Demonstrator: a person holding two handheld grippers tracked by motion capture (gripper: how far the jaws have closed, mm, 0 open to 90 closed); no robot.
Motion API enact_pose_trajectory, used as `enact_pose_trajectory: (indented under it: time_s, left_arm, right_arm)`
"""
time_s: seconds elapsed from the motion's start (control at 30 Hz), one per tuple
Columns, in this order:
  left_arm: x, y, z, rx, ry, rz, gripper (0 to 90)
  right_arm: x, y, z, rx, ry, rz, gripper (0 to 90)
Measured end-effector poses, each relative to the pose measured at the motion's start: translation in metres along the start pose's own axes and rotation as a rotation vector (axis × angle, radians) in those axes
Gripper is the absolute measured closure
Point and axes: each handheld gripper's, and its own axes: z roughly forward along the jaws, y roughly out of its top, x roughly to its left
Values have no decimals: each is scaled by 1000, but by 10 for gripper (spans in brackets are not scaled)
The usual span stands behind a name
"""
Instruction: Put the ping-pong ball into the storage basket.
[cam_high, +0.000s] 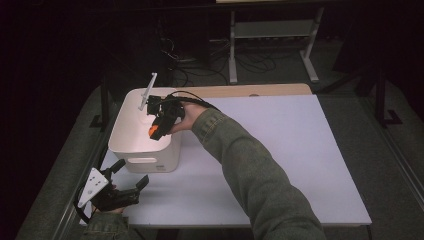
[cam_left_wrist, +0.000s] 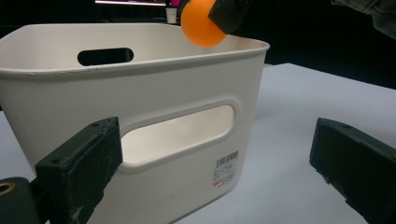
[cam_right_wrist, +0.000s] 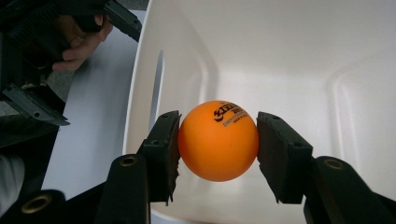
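An orange ball (cam_right_wrist: 218, 141) with black print sits pinched between the two black pads of my right gripper (cam_right_wrist: 218, 154), which is shut on it. In the high view that gripper (cam_high: 156, 131) hangs over the white bin (cam_high: 122, 145), pointing down into it, with the orange ball (cam_high: 153, 131) at its tip. The left gripper view catches the ball (cam_left_wrist: 201, 23) just above the bin's rim (cam_left_wrist: 140, 63). My left gripper (cam_high: 131, 176) rests at the table's front left, just in front of the bin, open with nothing between its fingers (cam_left_wrist: 79, 172).
The white bin has slot handles (cam_left_wrist: 180, 133) and stands at the left of the white table (cam_high: 280, 150). Its inside (cam_right_wrist: 289, 56) looks bare. Beyond the table lie a dark floor, cables and a metal frame (cam_high: 272, 45).
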Motion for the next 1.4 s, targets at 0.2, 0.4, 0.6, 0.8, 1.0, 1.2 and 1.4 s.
enact_pose_trajectory:
  time_s: [0.2,0.4,0.6,0.8,1.0,1.2,1.4]
  left_arm:
    - [0,0,0,-2,0,-1,20]
    - [0,0,0,-3,-1,-2,20]
    - [0,0,0,-3,-2,-1,20]
    - [0,0,0,-1,-3,1,20]
    - [0,0,1,0,-4,1,20]
    - [-1,0,0,-1,-1,3,20]
    - [-1,0,0,1,-2,3,20]
  right_arm:
    - [-2,0,6,11,11,5,497]
    - [-3,0,10,19,15,15,497]
    - [-5,0,9,1,7,49,367]
    - [-6,-2,-3,-34,-32,74,187]
    - [-6,-7,-14,-65,-71,90,118]
    - [-5,-16,-24,-69,-147,115,0]
    - [-5,-26,-37,-95,-167,138,0]
